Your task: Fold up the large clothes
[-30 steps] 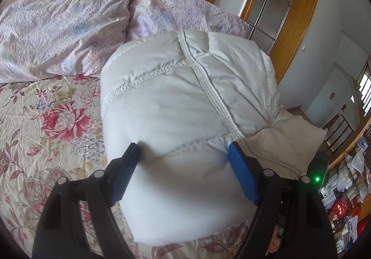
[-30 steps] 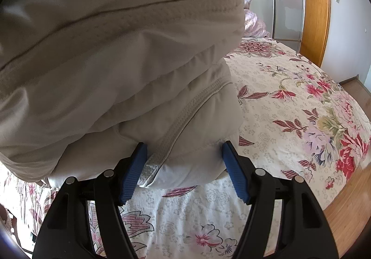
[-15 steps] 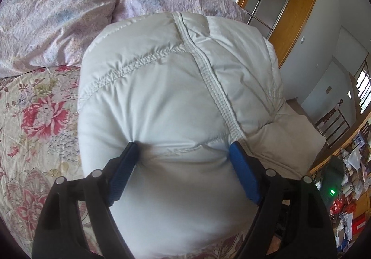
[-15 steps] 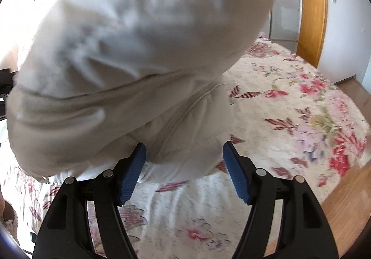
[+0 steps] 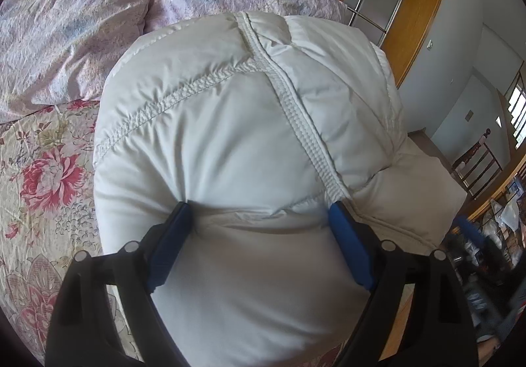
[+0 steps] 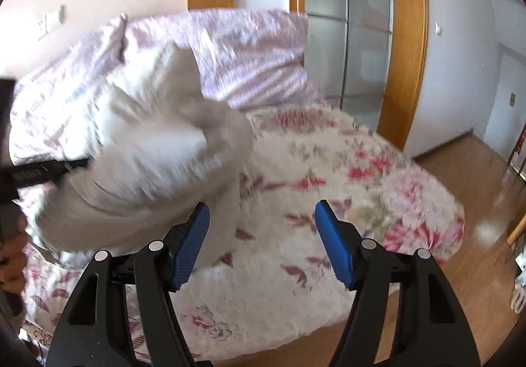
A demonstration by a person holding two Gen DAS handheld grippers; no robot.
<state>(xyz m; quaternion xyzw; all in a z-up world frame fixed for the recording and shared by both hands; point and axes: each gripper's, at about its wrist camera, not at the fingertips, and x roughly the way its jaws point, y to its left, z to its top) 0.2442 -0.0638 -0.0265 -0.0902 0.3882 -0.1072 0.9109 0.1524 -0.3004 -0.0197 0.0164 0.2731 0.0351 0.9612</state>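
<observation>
A white quilted puffer jacket [image 5: 250, 143], folded into a thick bundle, fills the left wrist view above the floral bed [image 5: 42, 176]. My left gripper [image 5: 259, 219] has its blue fingers wide apart, pressed into the bundle on both sides, holding it up. In the blurred right wrist view the jacket [image 6: 141, 163] sits up and to the left. My right gripper [image 6: 261, 219] is open and empty, clear of the jacket, over the bedspread [image 6: 328, 202]. The other gripper's black body [image 6: 33, 173] shows at the left edge.
Two lilac pillows [image 5: 75, 21] lie at the head of the bed. A wooden-framed glass door [image 6: 348, 38] stands behind the bed. Wooden floor [image 6: 476, 186] lies to the right, with cluttered furniture [image 5: 493, 225] beyond the jacket.
My right gripper has let go of the jacket and pulled back to the right; the jacket now sits away from it. My left gripper has lifted the bundle closer and higher.
</observation>
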